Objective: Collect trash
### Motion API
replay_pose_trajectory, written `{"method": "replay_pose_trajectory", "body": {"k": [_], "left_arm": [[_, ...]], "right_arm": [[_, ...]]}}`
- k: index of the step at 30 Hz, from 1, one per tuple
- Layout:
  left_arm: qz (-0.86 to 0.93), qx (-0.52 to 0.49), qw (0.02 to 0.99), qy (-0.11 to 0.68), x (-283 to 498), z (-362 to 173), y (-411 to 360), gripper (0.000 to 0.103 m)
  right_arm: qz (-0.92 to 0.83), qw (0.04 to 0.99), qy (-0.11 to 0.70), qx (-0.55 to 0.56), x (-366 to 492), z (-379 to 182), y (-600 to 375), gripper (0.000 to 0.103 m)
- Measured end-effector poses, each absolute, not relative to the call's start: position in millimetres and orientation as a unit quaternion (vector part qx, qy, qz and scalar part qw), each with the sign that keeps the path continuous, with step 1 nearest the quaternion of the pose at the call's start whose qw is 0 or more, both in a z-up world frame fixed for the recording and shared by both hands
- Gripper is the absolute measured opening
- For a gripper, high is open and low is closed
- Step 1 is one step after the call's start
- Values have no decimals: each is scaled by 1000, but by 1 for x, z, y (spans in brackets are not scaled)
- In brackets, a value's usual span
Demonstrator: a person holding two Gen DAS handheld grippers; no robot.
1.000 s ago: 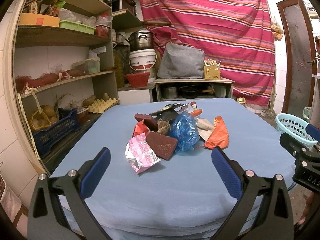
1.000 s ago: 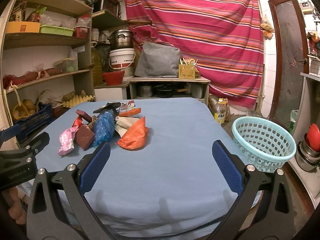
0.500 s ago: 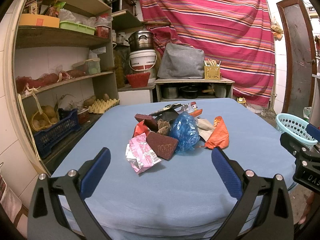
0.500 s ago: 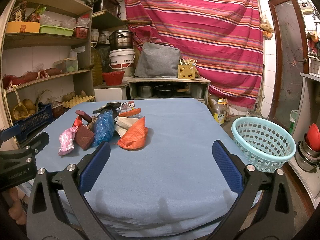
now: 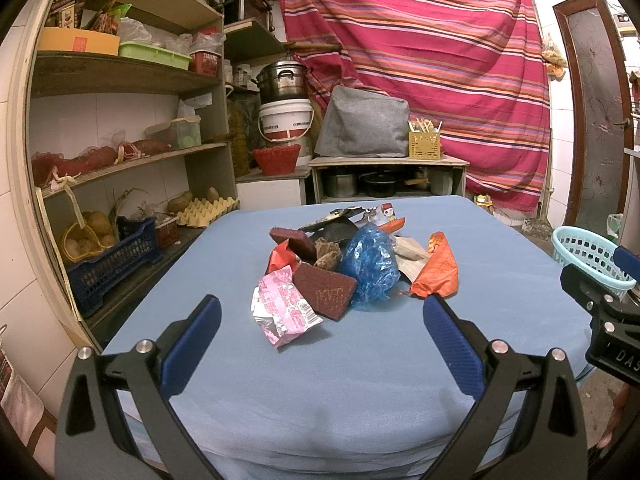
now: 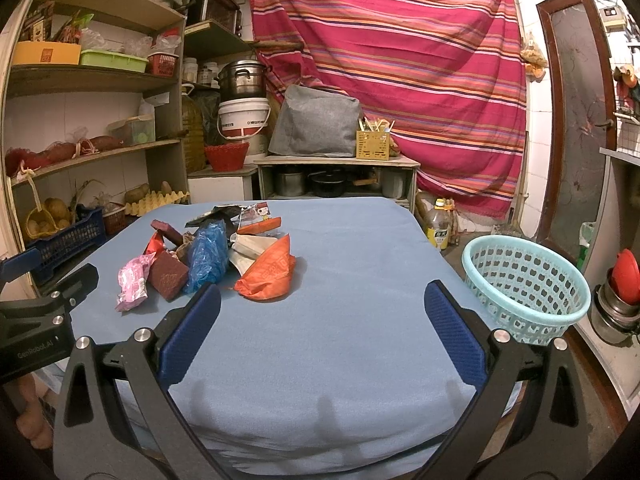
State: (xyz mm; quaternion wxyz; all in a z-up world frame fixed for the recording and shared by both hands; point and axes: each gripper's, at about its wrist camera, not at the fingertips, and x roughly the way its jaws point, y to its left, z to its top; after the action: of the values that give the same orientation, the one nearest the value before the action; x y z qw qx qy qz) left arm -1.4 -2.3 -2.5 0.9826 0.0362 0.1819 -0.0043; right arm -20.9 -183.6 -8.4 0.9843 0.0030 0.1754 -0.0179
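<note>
My left gripper (image 5: 322, 320) and right gripper (image 6: 322, 312) both gape wide, empty, above the blue-covered counter (image 6: 360, 280). The heap of crumpled wrappers (image 5: 352, 264) lies mid-counter; light, crinkly, slippery, so I'd pinch an edge. The pale turquoise perforated plastic basket (image 6: 524, 292) beside the counter looks empty.

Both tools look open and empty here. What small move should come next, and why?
Probably ease the left tool forward and down onto the pink wrapper. It lies at the near edge of the trash pile on the blue table, straight ahead between open jaws. Nothing is held yet, and the basket waits beside the right tool.
</note>
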Motion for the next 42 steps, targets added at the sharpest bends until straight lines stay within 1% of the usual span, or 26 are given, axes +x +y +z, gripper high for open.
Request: {"method": "replay_pose_trajectory", "body": {"k": [42], "left_arm": [[-3, 36, 982, 183, -1, -4, 0, 99]], "right_arm": [[-21, 985, 172, 0, -16, -12, -188, 99]]}}
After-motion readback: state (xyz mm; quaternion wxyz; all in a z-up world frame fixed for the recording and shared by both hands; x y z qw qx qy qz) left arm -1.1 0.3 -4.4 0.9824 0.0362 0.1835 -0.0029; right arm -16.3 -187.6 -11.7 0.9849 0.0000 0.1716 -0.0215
